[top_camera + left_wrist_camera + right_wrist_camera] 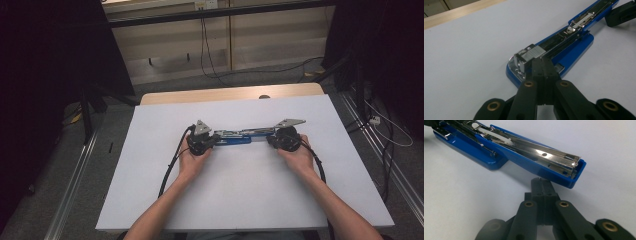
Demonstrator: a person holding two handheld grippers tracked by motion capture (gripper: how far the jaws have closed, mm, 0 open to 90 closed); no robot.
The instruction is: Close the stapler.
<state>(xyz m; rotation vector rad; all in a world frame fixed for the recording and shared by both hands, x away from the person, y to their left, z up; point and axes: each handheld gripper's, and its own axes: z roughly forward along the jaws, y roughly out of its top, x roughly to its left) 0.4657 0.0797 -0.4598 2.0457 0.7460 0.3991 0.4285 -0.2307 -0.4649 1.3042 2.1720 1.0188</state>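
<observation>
White table top (150, 200) under dim room, cables on floor behind. Blue stapler (239, 136) lies swung fully open at table centre, magazine rail exposed. I keep left gripper (543, 65) pressed together, tips resting against metal head at base end, nothing pinched. Right gripper (543, 185) also pressed together, tips just below free end of blue top cover. Judged step: bracing both ends. Push level, equal force, avoid sliding base. Both forearms enter low, wrists turned inward, grippers facing each other along stapler.
</observation>
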